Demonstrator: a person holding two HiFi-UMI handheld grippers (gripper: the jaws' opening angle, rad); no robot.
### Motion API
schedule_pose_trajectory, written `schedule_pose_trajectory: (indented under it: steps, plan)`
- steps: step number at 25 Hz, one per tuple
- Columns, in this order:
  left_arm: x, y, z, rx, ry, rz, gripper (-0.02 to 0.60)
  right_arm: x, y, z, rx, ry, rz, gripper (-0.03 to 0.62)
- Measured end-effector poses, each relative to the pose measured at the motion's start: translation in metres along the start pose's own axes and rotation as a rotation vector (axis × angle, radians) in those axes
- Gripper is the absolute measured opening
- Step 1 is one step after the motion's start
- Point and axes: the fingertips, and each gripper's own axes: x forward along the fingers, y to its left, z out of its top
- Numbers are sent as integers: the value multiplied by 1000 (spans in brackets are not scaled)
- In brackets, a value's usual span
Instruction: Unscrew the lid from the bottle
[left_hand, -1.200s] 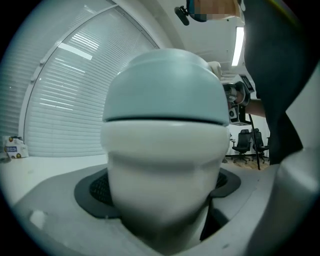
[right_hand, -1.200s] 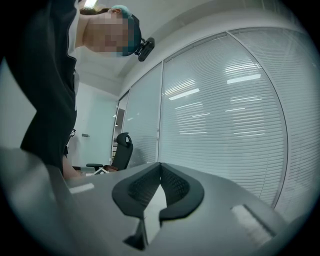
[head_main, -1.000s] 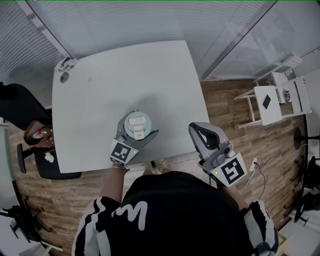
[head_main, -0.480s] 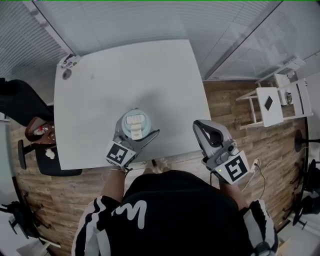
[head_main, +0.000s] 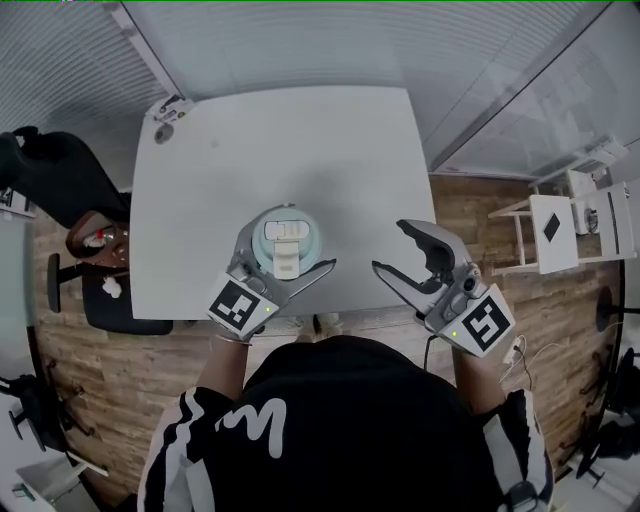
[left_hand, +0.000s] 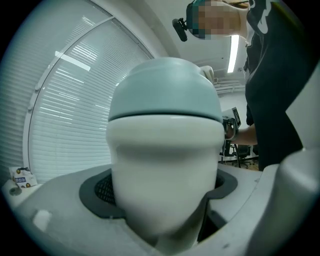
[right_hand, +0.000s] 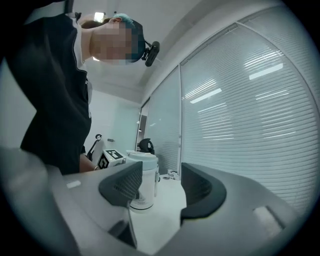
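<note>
Bottle (head_main: 285, 236) over white table (head_main: 300, 140) (wood floor (head_main: 465, 215) around), blinds (head_main: 300, 40) behind.

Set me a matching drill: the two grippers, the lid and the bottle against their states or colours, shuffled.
1 left gripper
2 right gripper
3 lid
4 bottle

A pale blue
B open, empty
C white below the lid
D shut on the bottle

Pairs: 1-D, 2-B, 3-A, 4-C. The right gripper's jaws have just been opening, nothing between them.
</note>
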Motion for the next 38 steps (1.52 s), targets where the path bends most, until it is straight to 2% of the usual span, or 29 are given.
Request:
schedule_pose_trajectory:
  steps: [10, 18, 26, 38]
  plan:
    - [-14, 8, 22, -8, 12, 13, 456, 59, 40, 24, -10, -36, 251, 314]
    - [-24, 15, 31, -37, -4, 54, 456, 95, 64, 35, -32, -44, 319, 377]
    - [-27, 16, 36, -19, -11, 93, 456, 120, 74, 37, -69, -39, 279, 405]
    - [-30, 25, 36, -38, -29, 212, 456, 141, 81, 37, -73, -63, 135, 416]
